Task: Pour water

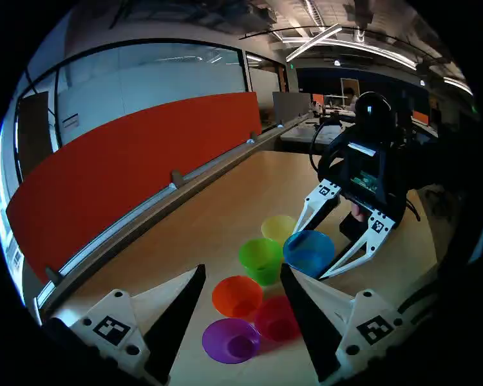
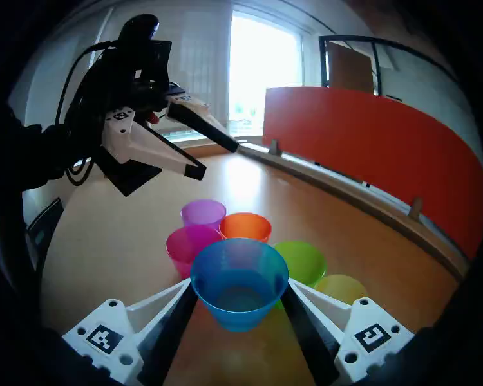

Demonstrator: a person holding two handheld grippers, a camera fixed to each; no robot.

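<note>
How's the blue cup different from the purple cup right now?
The blue cup is clamped in the right gripper; the purple cup stands free on the table. The blue cup seems to hold water; the purple cup looks empty. Both are upright, translucent, tapered plastic cups.

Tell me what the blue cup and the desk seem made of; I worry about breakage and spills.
The blue cup looks like thin, glossy, translucent plastic: light glows through its wall. The desk looks like smooth wood or wood-look laminate, which one is unclear: an even pale tan surface with soft window glare.
</note>
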